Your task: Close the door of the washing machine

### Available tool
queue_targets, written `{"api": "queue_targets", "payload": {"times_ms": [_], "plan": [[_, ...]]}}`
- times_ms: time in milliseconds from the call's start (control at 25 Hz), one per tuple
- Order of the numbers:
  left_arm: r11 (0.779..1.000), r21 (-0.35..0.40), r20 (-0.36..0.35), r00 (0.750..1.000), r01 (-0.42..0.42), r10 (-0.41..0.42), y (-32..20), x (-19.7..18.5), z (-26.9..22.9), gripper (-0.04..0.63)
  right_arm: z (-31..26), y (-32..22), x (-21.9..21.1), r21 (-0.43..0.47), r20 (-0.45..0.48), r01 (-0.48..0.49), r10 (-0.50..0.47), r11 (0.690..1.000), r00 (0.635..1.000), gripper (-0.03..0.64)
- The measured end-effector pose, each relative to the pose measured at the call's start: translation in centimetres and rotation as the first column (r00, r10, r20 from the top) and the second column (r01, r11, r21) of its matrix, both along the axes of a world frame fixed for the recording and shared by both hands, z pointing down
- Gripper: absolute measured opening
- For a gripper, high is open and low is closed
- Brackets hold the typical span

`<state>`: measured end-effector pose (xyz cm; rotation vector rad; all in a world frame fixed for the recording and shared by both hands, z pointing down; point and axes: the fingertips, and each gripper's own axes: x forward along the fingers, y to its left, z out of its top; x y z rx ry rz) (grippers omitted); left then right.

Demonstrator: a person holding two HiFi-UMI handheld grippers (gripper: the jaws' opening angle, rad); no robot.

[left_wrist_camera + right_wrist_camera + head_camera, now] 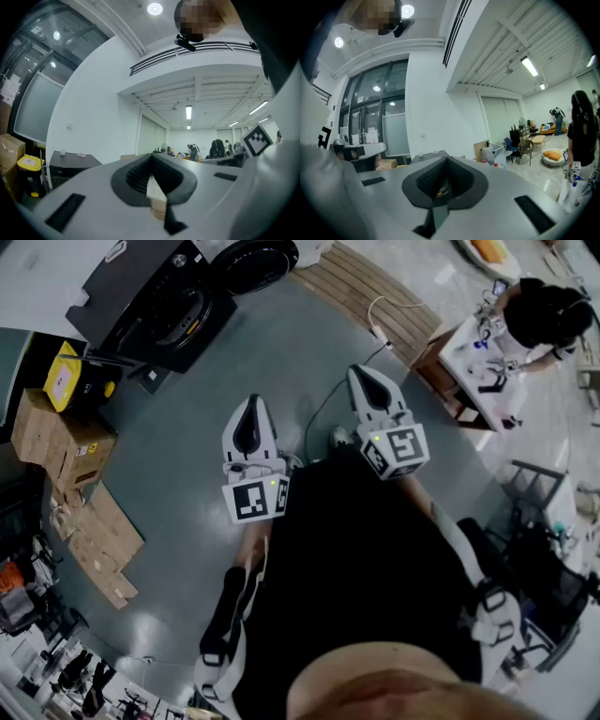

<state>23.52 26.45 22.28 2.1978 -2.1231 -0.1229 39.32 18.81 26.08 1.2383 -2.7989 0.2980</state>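
Note:
A black washing machine (155, 296) stands at the far upper left of the head view, its round door (187, 315) facing the grey floor; whether the door is ajar I cannot tell. A white machine with a dark round door (255, 263) stands beside it. My left gripper (251, 413) and right gripper (367, 381) are held level in front of me, well short of both machines, touching nothing. Both have their jaws together and empty. In the left gripper view the left gripper (151, 159) points past the dark machine (70, 163). The right gripper (443, 161) points into the room.
Cardboard boxes (56, 442), a yellow bin (66, 376) and flattened cardboard (98, 540) lie along the left. A wooden platform (356, 282) and a cable (323, 413) cross the floor ahead. A person (544, 310) works at a table (469, 357) on the right.

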Motion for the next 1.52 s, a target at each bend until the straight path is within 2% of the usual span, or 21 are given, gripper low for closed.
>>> {"api": "queue_targets", "payload": {"times_ms": [120, 560, 720, 760, 800, 840, 920, 1040, 1240, 1520], "plan": [[1.0, -0.012, 0.029, 0.999, -0.016, 0.016, 0.2, -0.3, 0.5, 0.005, 0.0, 0.0, -0.4, 0.001, 0.001, 0.001, -0.001, 1.0, 1.0, 0.008], [1.0, -0.009, 0.031, 0.999, -0.024, 0.024, 0.9, -0.4, 0.7, 0.005, -0.2, 1.1, -0.8, 0.015, 0.005, 0.016, -0.016, 1.0, 1.0, 0.006], [1.0, -0.006, 0.02, 0.999, -0.025, 0.026, 1.1, -0.7, 0.7, 0.005, -1.1, 1.3, -0.7, 0.047, 0.052, -0.013, 0.011, 0.999, 0.999, 0.009], [1.0, -0.003, 0.017, 1.0, -0.026, 0.026, 1.1, -0.8, 0.7, 0.005, -1.1, 1.3, -0.8, 0.047, 0.057, -0.012, 0.009, 0.999, 0.998, 0.03], [1.0, 0.002, 0.014, 1.0, -0.026, 0.026, 1.2, -0.8, 0.6, 0.005, -1.0, 1.3, -1.0, 0.044, 0.056, -0.006, 0.003, 0.999, 0.998, 0.13], [1.0, 0.005, 0.012, 1.0, -0.027, 0.027, 1.3, -0.8, 0.6, 0.005, -0.9, 1.4, -1.1, 0.039, 0.054, 0.001, -0.003, 0.999, 0.999, 0.167], [0.999, 0.006, 0.015, 0.999, -0.034, 0.033, 1.6, -1.0, 0.7, 0.005, -0.8, 1.8, -1.5, 0.035, 0.051, 0.005, -0.006, 0.999, 0.999, 0.167], [1.0, 0.012, -0.017, 0.999, -0.029, 0.029, 1.9, -1.8, 0.4, 0.005, -0.9, 2.3, -2.2, 0.033, 0.045, -0.004, 0.002, 0.999, 0.999, 0.167], [0.998, 0.008, 0.007, 0.998, -0.06, 0.06, 3.4, -3.7, 0.9, 0.005, -0.5, 3.6, -4.1, 0.024, 0.03, -0.027, 0.026, 0.999, 0.999, 0.167], [0.997, 0.014, -0.023, 0.996, -0.081, 0.081, 5.2, -6.6, 2.4, 0.005, 1.3, 5.5, -6.1, 0.008, -0.001, -0.068, 0.068, 0.998, 0.998, 0.166]]}}
